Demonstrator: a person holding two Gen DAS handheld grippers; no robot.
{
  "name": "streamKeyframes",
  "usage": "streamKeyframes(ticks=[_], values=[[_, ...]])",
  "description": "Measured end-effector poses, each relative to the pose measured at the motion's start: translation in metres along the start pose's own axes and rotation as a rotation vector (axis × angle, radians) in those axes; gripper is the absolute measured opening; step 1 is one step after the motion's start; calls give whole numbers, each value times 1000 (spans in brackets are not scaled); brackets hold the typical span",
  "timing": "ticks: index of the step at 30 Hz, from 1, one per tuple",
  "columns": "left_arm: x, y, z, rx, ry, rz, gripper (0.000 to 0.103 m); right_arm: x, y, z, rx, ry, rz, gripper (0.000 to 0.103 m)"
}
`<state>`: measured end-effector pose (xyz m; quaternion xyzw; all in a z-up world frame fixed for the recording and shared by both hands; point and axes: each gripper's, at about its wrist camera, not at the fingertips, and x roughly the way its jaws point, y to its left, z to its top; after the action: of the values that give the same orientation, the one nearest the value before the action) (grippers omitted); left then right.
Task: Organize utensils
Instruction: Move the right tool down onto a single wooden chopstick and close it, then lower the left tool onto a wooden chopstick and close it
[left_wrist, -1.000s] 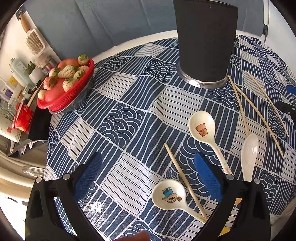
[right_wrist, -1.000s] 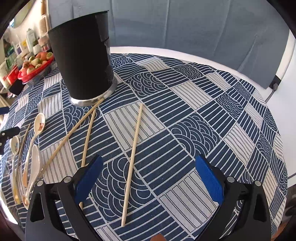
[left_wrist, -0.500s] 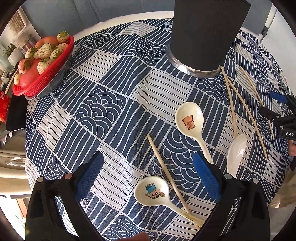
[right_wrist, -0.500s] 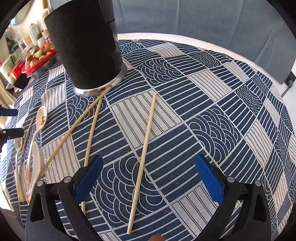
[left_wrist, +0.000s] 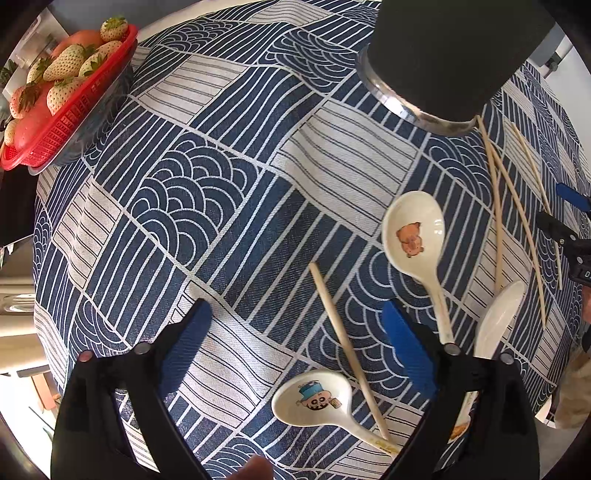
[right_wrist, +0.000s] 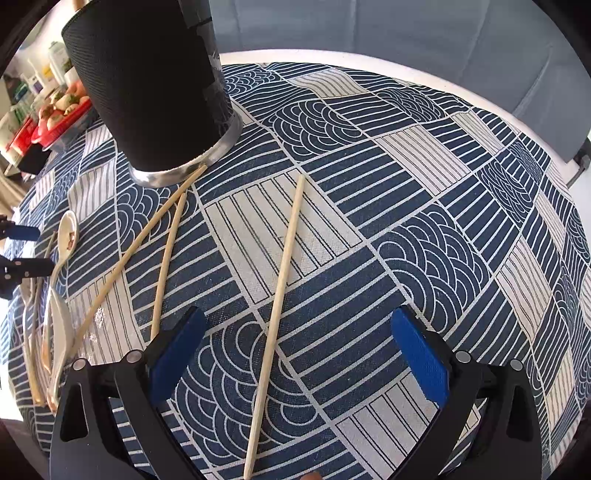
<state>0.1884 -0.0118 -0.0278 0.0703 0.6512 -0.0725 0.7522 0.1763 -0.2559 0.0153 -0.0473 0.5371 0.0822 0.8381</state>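
Both the left gripper (left_wrist: 295, 325) and right gripper (right_wrist: 297, 328) hover with ribbed blue pads spread wide, grasping nothing, above the woven blue-and-white tablecloth (left_wrist: 229, 206). A slim wooden chopstick (right_wrist: 277, 306) lies between the right gripper's pads; two more chopsticks (right_wrist: 147, 240) slant from the black cylindrical holder (right_wrist: 155, 85) with its metal base ring. Glossy ceramic spoons (left_wrist: 413, 232), probably three, and another chopstick lie near the cloth's front edge.
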Motion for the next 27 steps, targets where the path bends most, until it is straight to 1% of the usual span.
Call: streamKeyframes(ticks=[1, 2, 5, 8, 11, 13, 14, 15, 16, 17, 18, 19, 20, 22, 24, 27], values=[[-1, 4, 1, -12, -3, -6, 99, 0, 0, 0, -9, -2, 3, 97], [-1, 4, 1, 13, 8, -4, 99, 1, 0, 0, -17, -4, 5, 97], [0, 5, 6, 36, 47, -10, 99, 2, 0, 3, -29, 20, 14, 97], [1, 5, 10, 37, 48, -8, 99, 1, 1, 3, -32, 15, 14, 96], [0, 6, 10, 29, 36, -8, 98, -1, 1, 1, -50, 5, 17, 93], [-2, 7, 3, 23, 24, -7, 91, -8, -4, 0, -42, -13, 16, 75], [-5, 10, 1, 19, 19, -8, 82, -11, -9, 1, -34, -15, 15, 55], [-9, 12, -2, 16, 17, -8, 69, -13, -15, 1, -24, -15, 13, 36], [-12, 17, -4, 8, 23, -8, 62, -14, -21, 2, -15, -18, 11, 28], [-15, 22, -5, -12, 31, -9, 45, -14, -27, 3, -4, -21, 18, 16], [-16, 27, -6, -31, 40, -12, 29, -14, -32, 3, 2, -21, 19, 7], [-17, 33, -6, -46, 49, -20, 22, -15, -36, 3, 10, -20, 17, 5], [-18, 39, -6, -62, 54, -26, 8, -15, -40, 3, 21, -20, 20, 5], [-18, 52, -6, -96, 66, -69, 6, -16, -45, 2, 36, -20, 28, 5], [-19, 64, -6, -139, 70, -113, 5, -18, -46, 1, 35, -30, 13, 4], [-22, 74, -6, -140, 56, -126, 4, -28, -50, 2, 51, -59, 20, 4]])
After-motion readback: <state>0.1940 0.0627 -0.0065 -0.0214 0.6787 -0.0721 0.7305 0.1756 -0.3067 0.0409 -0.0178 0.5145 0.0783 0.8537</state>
